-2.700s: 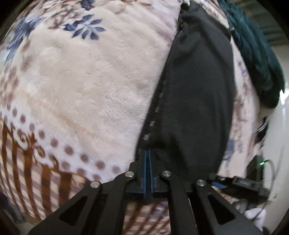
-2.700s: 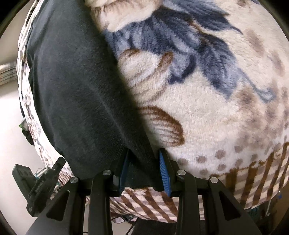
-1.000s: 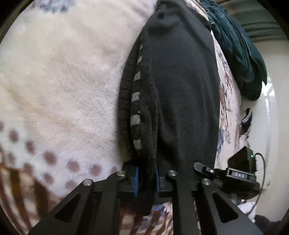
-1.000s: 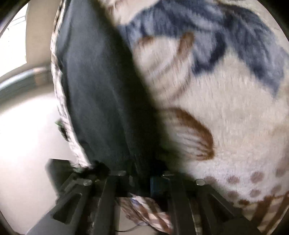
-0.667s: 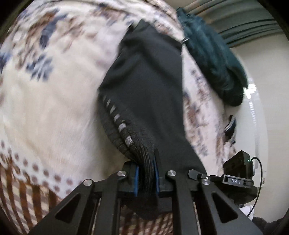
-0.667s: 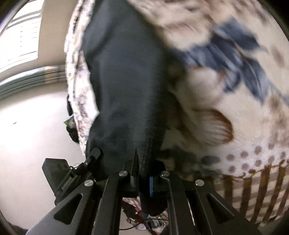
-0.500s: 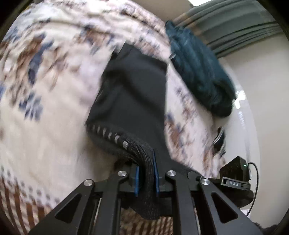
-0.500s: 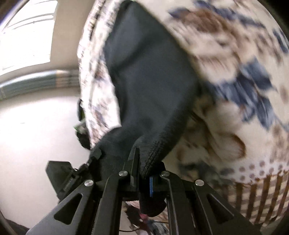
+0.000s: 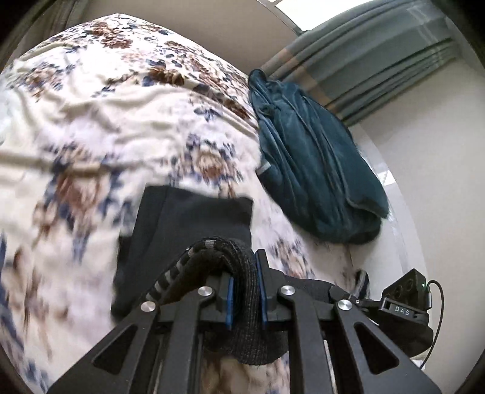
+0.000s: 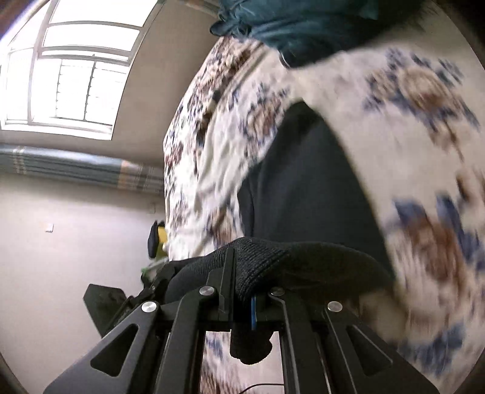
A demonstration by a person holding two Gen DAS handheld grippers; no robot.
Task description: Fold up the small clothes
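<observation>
A small black knit garment [image 9: 194,224] lies on a floral blanket [image 9: 91,121]; its near end, with a grey-flecked ribbed hem, is lifted. My left gripper [image 9: 245,298] is shut on that hem corner and holds it raised above the blanket. In the right wrist view my right gripper [image 10: 244,298] is shut on the other near corner of the same black garment [image 10: 306,181], also raised. The far end of the garment rests flat on the blanket [image 10: 409,100]. The lifted near edge arches over toward the far end.
A crumpled dark teal garment [image 9: 309,157] lies on the blanket to the right of the black one and shows at the top of the right wrist view [image 10: 288,27]. Curtains [image 9: 363,60], a window [image 10: 69,78] and pale walls stand beyond the bed edge.
Both grippers have closed on the garment's near corners, lifted them off the blanket and carried them up and forward toward the far end. More of the room has come into view.
</observation>
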